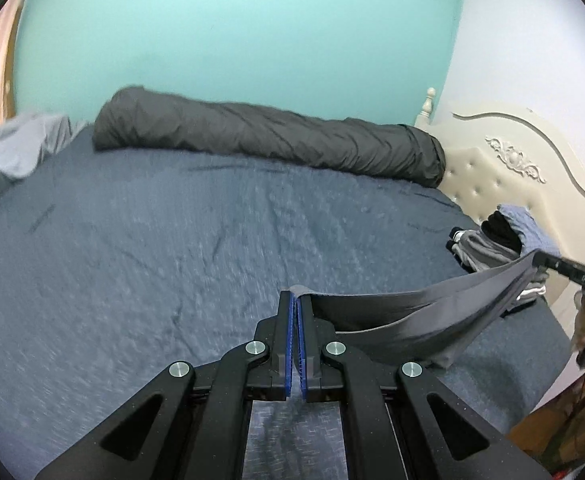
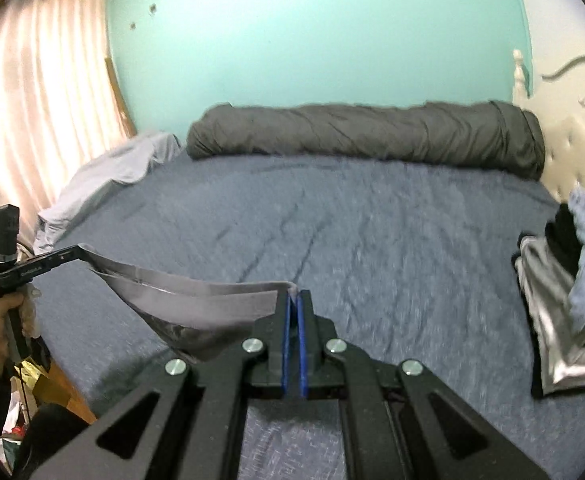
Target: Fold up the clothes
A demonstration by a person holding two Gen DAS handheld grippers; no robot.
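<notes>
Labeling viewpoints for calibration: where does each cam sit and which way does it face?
Left wrist: sits on the left tool, looks down its fingers across the blue bed toward the teal wall; the right tool and the hand holding it show at the right edge.
Right wrist: sits on the right tool, same heading; the left tool and the hand on it show at the left edge.
Shared: grey garment strung between both shut tools, rolled dark duvet, clothes pile.

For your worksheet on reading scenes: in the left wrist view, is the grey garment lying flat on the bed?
No: the grey garment hangs in the air, stretched between the left hand-held gripper and the right hand-held gripper.
</notes>
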